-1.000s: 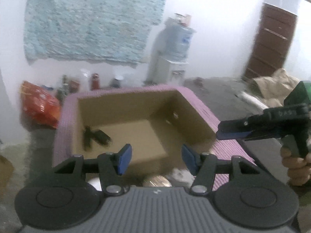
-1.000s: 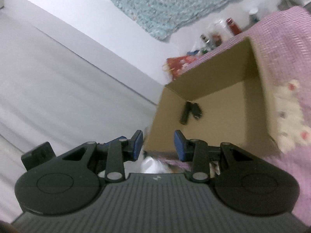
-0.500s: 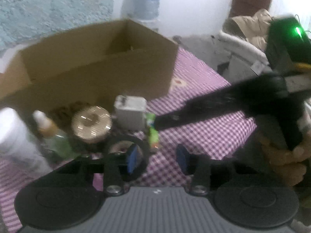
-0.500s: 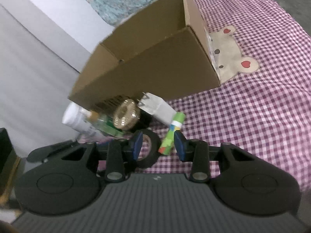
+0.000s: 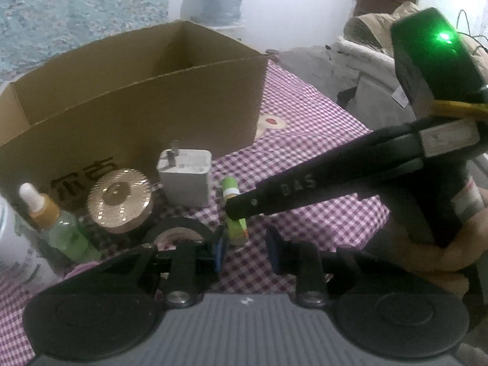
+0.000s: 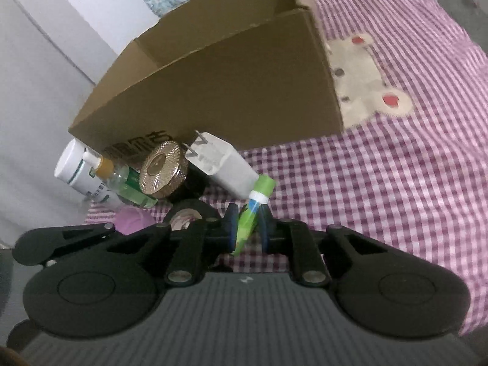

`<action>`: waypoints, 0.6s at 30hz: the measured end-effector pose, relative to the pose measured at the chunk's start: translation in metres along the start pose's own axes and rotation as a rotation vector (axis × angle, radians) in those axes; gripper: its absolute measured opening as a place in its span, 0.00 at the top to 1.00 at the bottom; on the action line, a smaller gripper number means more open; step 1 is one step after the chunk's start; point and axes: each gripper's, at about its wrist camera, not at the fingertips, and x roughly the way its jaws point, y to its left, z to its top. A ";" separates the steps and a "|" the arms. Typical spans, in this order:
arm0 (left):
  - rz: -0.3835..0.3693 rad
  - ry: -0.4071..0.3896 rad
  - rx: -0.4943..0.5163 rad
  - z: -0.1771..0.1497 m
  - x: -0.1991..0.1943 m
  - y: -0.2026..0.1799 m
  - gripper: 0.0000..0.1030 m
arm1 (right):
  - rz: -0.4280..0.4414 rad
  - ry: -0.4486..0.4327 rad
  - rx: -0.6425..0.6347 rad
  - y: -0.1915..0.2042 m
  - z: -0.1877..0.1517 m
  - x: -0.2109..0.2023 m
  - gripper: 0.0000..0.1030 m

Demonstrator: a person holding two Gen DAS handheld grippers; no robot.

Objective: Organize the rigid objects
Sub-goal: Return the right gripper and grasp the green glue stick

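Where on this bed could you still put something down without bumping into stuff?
The checked cloth right of the cardboard box, around the bear patch, lies bare. In front of the box it is crowded: charger, gold lid, bottles, tape ring.

Tight cluster by the cardboard box (image 6: 231, 91), open cloth at your 3 o'clock.
From right wrist view: charger (image 6: 224, 167), gold-lidded jar (image 6: 163, 172), dropper bottle (image 6: 128, 183) and tape roll (image 6: 190, 213) block you from 10 to 12 o'clock; checkered cloth (image 6: 381, 183) is passable.

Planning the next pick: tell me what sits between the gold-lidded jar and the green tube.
The white charger sits between the gold-lidded jar and the green tube, prongs pointing toward the cardboard box; the right wrist view shows it best.
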 end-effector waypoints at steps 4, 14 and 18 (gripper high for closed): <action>-0.012 0.020 0.027 0.002 0.007 -0.008 0.71 | 0.024 0.005 0.060 -0.011 -0.007 -0.012 0.88; 0.006 0.069 0.052 0.006 0.027 -0.016 0.71 | 0.089 0.010 0.164 -0.032 -0.009 -0.022 0.85; 0.016 0.071 0.045 0.011 0.030 -0.015 0.71 | 0.072 -0.021 0.137 -0.031 0.001 -0.027 0.85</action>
